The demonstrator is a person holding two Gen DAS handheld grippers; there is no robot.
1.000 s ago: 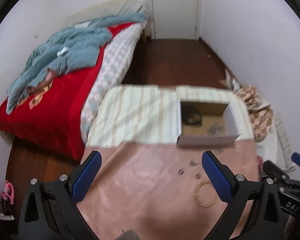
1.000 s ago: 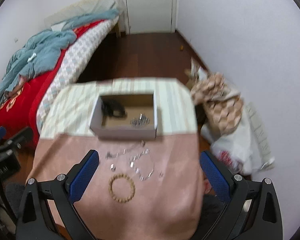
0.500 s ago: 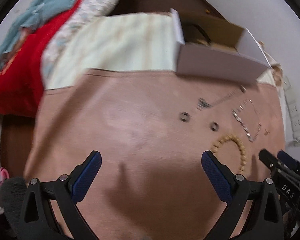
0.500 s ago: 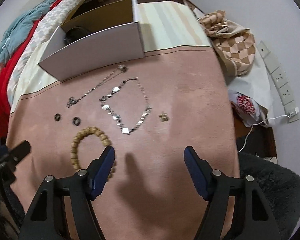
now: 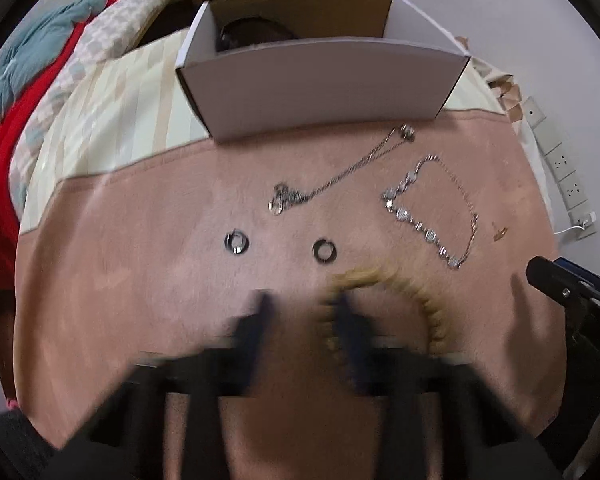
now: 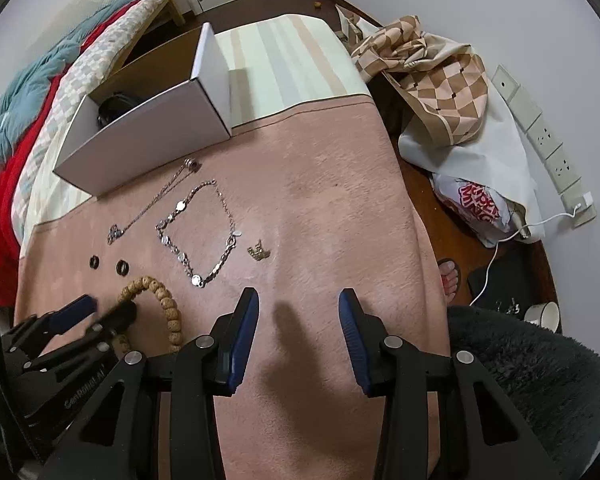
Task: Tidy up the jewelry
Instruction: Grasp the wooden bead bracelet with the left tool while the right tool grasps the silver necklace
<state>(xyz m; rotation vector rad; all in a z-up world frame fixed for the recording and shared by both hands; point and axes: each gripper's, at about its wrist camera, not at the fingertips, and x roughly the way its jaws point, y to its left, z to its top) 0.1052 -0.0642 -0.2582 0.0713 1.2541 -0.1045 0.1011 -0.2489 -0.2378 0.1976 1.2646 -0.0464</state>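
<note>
Jewelry lies on a pink cloth. A wooden bead bracelet lies at the left, and my left gripper straddles its left side, jaws narrowed and blurred but still apart; it also shows in the right wrist view. Two dark rings, a thin silver chain and a silver disc necklace lie beyond. A small gold charm lies ahead of my right gripper, which is open and empty. An open white box stands behind, with dark items inside.
A bed with red and teal covers is at the left. A checkered cloth and bags lie on the floor at the right, by a power strip. A dark furry seat and a cup are at the lower right.
Both grippers have dropped low over the cloth toward the jewelry. The left jaws have narrowed around the bead bracelet's side. The right jaws have narrowed a little.
</note>
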